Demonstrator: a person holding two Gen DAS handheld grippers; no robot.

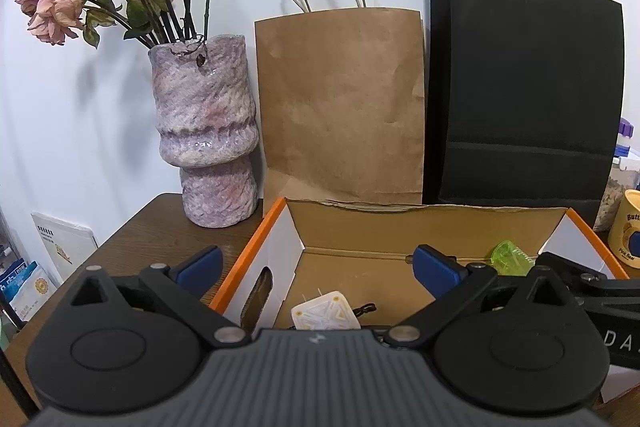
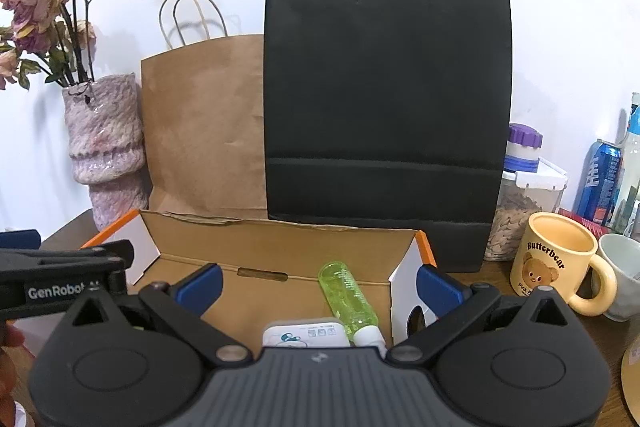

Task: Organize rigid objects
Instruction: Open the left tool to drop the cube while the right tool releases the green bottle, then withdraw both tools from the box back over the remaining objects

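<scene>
Partly done: green bottle (image 2: 349, 297), white case (image 2: 306, 335) and cream tile (image 1: 325, 311) already in box (image 2: 280, 239). Both sets of jaws wide, empty. Mugs (image 2: 556, 259) left on bench (image 1: 160, 227).

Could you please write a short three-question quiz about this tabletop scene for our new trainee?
1. True or false: the translucent green plastic bottle lies inside the open cardboard box with orange edges.
2. Which stands directly behind that box on the right: A) the tall black paper bag, B) the mottled purple ceramic vase, C) the yellow bear-print mug?
3. Fill in: the left gripper and right gripper both have their jaws ____ and hold nothing.

Key: 1 true; 2 A; 3 open.
</scene>
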